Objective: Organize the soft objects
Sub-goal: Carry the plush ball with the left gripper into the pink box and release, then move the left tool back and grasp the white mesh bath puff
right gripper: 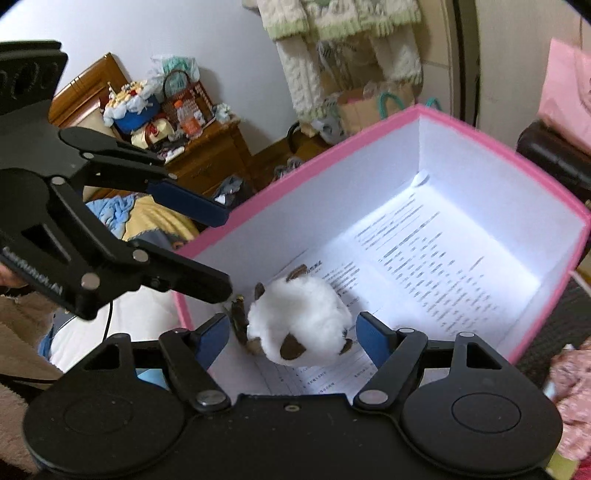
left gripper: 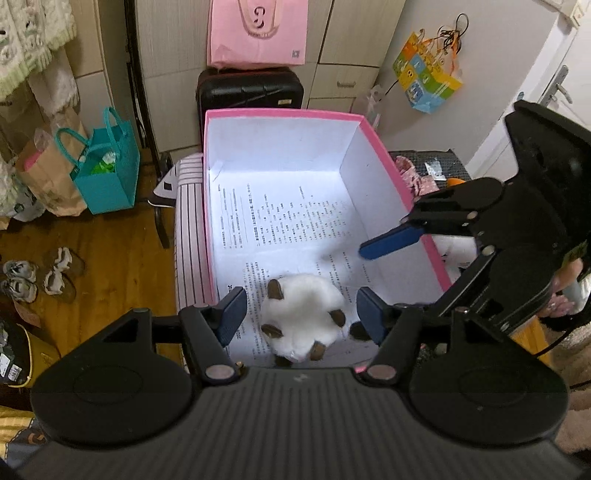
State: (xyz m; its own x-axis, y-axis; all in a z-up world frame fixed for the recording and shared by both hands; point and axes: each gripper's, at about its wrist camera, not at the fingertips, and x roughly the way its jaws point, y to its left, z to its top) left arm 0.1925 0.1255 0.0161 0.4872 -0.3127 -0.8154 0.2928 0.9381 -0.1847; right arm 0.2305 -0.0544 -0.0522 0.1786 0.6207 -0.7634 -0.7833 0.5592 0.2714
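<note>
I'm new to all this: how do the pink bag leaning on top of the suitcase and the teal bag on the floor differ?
The pink bag is flat, closed paper, propped upright on the black suitcase; the teal bag stands on the wooden floor. The pink bag shows a cut-out handle, the teal bag has looped handles. The teal bag gapes open with something green inside. Both stand upright.

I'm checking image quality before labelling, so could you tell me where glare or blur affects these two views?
Left wrist view: strong light washes out the pink box floor at the far end, the printed paper stays readable, and the plush toy is sharp. Right wrist view: the same bright patch burns out the far floor, print looks smeared, and straight box edges bow from the fisheye.
</note>
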